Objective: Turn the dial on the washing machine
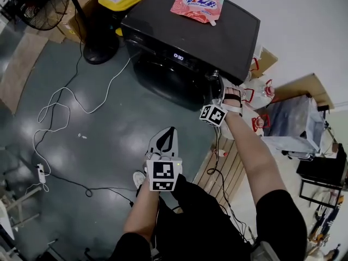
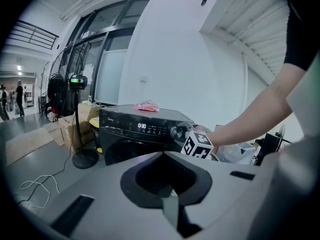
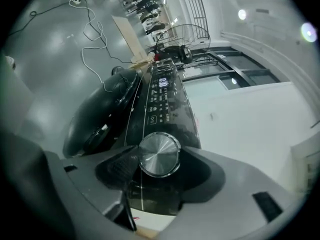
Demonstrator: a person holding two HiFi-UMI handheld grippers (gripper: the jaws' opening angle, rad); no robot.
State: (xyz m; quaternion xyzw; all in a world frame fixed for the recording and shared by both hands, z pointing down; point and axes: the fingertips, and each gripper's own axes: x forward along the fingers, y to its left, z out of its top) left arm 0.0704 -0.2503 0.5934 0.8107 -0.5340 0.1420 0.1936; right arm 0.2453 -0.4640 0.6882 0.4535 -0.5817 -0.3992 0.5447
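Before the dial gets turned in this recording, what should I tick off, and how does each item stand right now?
1. Right gripper at the dial: ok, the dial sits between its jaws.
2. Jaws closed on the dial: ok, one on each side, meeting its rim.
3. Washing machine powered: ok, the display reads 0:30.
4. Left gripper out of the way: ok, shut, empty, well back from the machine.
5. Detergent pouch clear of the dial: ok, lying on the machine's top.

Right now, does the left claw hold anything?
No, the left claw is shut, with nothing between its jaws.
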